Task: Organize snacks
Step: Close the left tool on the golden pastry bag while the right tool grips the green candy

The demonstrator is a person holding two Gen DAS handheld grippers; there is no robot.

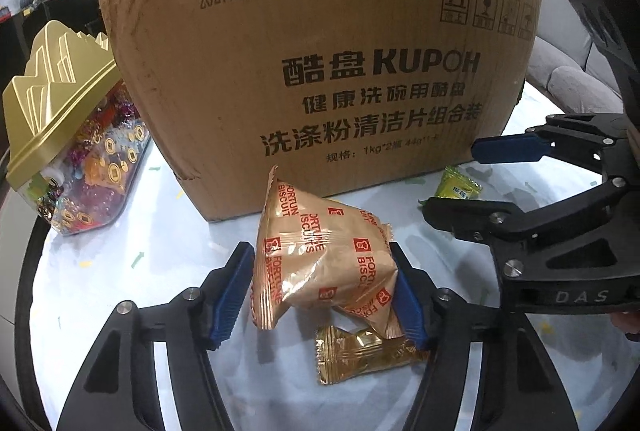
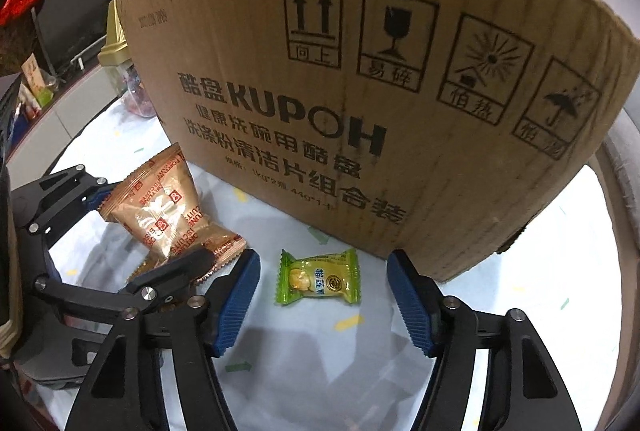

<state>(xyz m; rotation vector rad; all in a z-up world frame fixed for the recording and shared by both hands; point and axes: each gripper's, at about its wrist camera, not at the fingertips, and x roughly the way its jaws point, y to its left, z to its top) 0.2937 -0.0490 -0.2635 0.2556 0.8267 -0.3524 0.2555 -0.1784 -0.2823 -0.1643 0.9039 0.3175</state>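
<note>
A gold Fortune Biscuits packet [image 1: 320, 255] sits between the blue pads of my left gripper [image 1: 324, 291], which is shut on it; it also shows in the right wrist view [image 2: 168, 211]. A small gold candy [image 1: 360, 353] lies under it on the white table. A green candy [image 2: 318, 277] lies between the open fingers of my right gripper [image 2: 324, 299], just in front of the cardboard KUPOH box [image 2: 360, 91]. In the left wrist view the right gripper [image 1: 460, 183] is at the right, open, with the green candy [image 1: 458, 185] beside it.
The cardboard box [image 1: 320, 71] stands upright close ahead of both grippers. A clear candy jar with a gold lid [image 1: 60, 135] stands left of the box. A grey sofa [image 1: 560, 63] is behind at the right. The table [image 1: 120, 291] has a round edge.
</note>
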